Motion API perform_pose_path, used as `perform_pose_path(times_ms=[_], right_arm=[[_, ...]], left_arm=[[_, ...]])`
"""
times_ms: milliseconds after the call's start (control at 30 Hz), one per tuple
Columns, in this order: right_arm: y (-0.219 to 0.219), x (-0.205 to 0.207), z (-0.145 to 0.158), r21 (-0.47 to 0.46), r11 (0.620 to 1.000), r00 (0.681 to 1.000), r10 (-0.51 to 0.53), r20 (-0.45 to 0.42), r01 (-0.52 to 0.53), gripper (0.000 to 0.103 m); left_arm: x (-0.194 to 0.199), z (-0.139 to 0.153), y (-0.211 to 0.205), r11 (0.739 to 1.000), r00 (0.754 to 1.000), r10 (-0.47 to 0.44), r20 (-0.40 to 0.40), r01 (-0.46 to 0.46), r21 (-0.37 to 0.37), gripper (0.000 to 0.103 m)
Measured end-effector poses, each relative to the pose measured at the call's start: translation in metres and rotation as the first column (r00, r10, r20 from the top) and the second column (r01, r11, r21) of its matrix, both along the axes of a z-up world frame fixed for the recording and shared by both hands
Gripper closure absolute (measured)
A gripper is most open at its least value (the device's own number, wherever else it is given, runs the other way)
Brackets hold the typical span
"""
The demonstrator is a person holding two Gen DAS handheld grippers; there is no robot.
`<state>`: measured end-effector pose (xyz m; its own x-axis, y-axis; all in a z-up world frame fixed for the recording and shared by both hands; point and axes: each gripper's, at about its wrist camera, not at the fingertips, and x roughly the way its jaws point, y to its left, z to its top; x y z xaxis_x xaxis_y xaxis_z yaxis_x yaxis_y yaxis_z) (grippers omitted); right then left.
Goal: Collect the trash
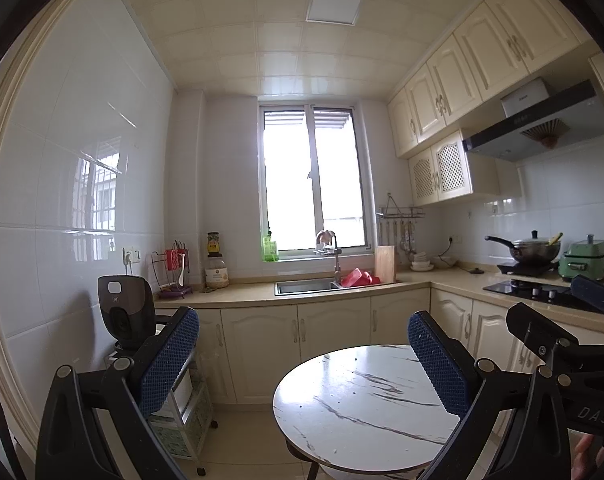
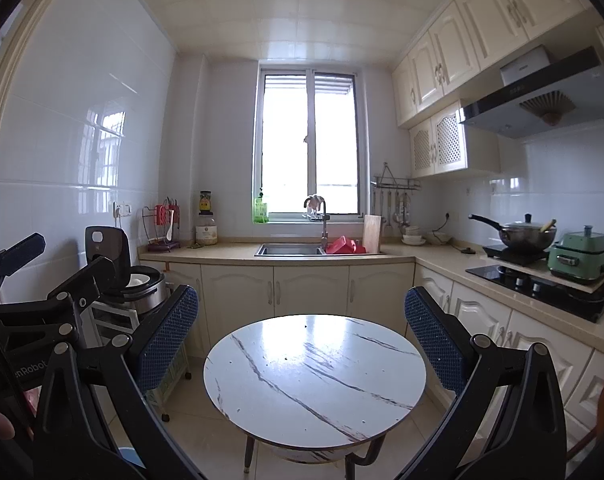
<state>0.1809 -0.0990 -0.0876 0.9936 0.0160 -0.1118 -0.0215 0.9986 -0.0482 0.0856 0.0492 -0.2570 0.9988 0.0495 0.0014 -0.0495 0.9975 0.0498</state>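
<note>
Trash: none identifiable in either view; only tiny dark specks on round marble-look table [image 2: 313,376], too small to tell. Left gripper [image 1: 302,356] held above the floor, fingers spread wide, holding nothing. Right gripper [image 2: 302,332] same, spread, empty, table btwn its pads. Sink [image 2: 290,249] under window [image 2: 307,148]; wok [image 2: 525,236] on counter at right.

Bare round table [image 2: 313,376] just ahead, counter [image 2: 238,249] and rice cooker [image 2: 142,284] well beyond.

White round table [image 2: 313,376] with dark marble veins; blue dotted fingers [image 2: 168,336]; cream cabinets [image 2: 309,290].
</note>
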Motion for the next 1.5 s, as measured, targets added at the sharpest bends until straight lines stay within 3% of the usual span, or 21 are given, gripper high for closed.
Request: perform_pose_path(times_ms=[1500], right_arm=[[-0.0054,0.0014,0.0021,-0.003,1.0,1.0,-0.001,0.0,0.001,0.0]], left_arm=[[0.0044,-0.0037,0.0062,1.0,1.0,0.001,0.005,-0.001,0.003,0.001]])
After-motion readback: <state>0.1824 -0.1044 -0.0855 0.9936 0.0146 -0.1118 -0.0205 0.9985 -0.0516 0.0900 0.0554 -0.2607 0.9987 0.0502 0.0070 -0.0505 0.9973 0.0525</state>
